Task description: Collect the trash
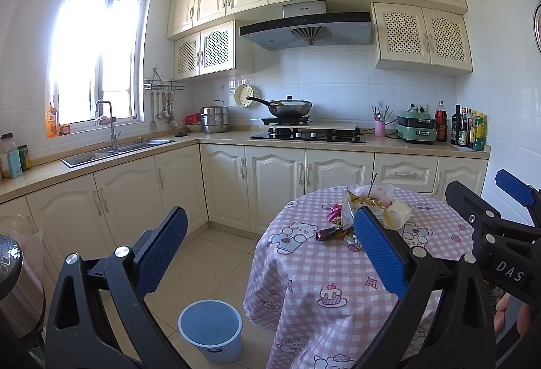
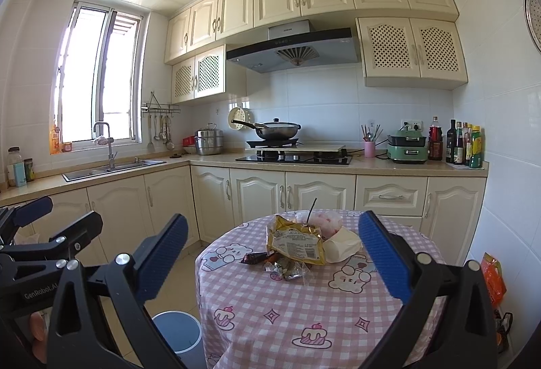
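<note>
A heap of trash lies on the round table with the pink checked cloth (image 2: 304,311): a yellow snack bag (image 2: 295,242), a crumpled white paper cup (image 2: 341,245), a pink plastic bag (image 2: 321,222), dark candy wrappers (image 2: 255,258) and clear foil wrappers (image 2: 287,269). The same heap (image 1: 367,210) shows in the left wrist view. A light blue bin (image 1: 211,330) stands on the floor left of the table, also seen as the bin (image 2: 179,331). My left gripper (image 1: 270,250) is open and empty, short of the table. My right gripper (image 2: 274,260) is open and empty, facing the heap.
Cream kitchen cabinets (image 2: 257,196) run behind the table, with a sink (image 2: 111,167), a hob with a wok (image 2: 275,130) and bottles (image 2: 463,144). An orange bag (image 2: 493,277) sits at the right wall. A steel appliance (image 1: 17,284) stands at far left. Tiled floor (image 1: 209,264) lies between cabinets and table.
</note>
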